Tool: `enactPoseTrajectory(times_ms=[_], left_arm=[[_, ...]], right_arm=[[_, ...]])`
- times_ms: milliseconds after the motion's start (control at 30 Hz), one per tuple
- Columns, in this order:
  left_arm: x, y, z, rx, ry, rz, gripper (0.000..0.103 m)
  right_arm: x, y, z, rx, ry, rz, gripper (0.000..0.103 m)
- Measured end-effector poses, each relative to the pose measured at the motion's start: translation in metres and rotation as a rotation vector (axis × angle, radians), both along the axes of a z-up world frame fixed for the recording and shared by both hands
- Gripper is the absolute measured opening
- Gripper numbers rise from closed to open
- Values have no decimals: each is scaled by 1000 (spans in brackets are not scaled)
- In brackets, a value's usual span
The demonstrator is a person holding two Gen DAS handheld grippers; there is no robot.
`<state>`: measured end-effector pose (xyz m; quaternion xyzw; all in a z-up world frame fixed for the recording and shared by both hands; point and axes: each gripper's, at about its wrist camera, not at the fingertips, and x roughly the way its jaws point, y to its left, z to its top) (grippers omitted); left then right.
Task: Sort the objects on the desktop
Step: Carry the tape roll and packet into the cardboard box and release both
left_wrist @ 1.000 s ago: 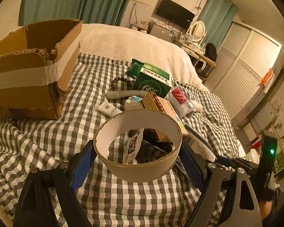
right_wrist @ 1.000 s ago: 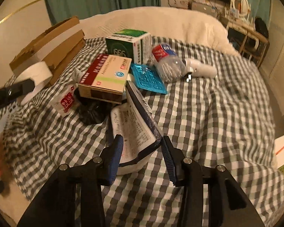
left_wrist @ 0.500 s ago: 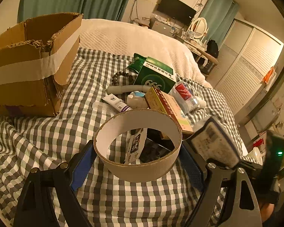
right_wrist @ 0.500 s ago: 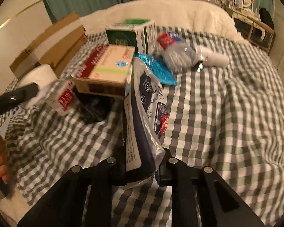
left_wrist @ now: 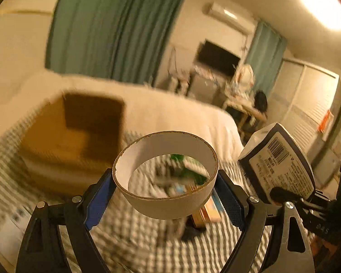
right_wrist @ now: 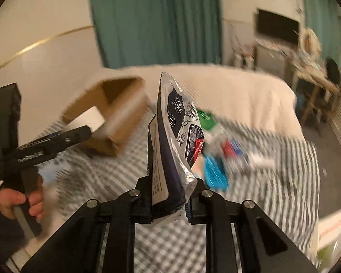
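A wide cardboard tape ring [left_wrist: 170, 207] hangs in the air between the blue pads [left_wrist: 97, 202] of my left gripper [left_wrist: 164, 182], which is shut on it. My right gripper [right_wrist: 171, 188] is shut on the lower end of a dark blue and white packet [right_wrist: 170, 141], which stands upright above the jaws. The same packet [left_wrist: 277, 159] shows at the right of the left wrist view. An open brown cardboard box [left_wrist: 75, 136] sits on the checked cloth ahead and to the left. From the right wrist view, the left gripper [right_wrist: 79, 132] with its ring [right_wrist: 88, 118] is in front of the box [right_wrist: 116, 104].
Blurred loose items lie on the checked cloth [right_wrist: 116, 182]: a green box [right_wrist: 204, 118], a blue pack [right_wrist: 214, 173], a red and white bag. A hand [right_wrist: 18, 202] holds the left gripper's handle. A white blanket [right_wrist: 238, 86] lies behind, a cluttered table [right_wrist: 313, 77] far right.
Both grippers have risen off the cloth with their loads and tilted up. The right jaws closed on the packet and lifted it upright. The ring stays held.
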<state>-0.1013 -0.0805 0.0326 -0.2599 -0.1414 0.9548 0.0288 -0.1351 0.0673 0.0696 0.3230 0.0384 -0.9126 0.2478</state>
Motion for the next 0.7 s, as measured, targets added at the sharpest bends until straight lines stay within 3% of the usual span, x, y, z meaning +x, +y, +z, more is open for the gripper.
enactPoseTrajectory(times_ms=[133, 267, 433, 567, 700], left_arm=[[-10, -38, 44, -58, 93, 79, 88], [-32, -79, 55, -120, 104, 202, 88], [-55, -130, 14, -161, 36, 328, 88], [-72, -145, -35, -184, -36, 301, 88], [-89, -149, -56, -196, -68, 267, 88]], right_arm=[[-19, -55, 36, -15, 44, 118, 18], [-55, -114, 48, -46, 34, 197, 18], [-103, -183, 28, -48, -42, 246, 18], [-135, -228, -6, -22, -101, 232, 18], [-153, -250, -34, 8, -132, 233, 20]])
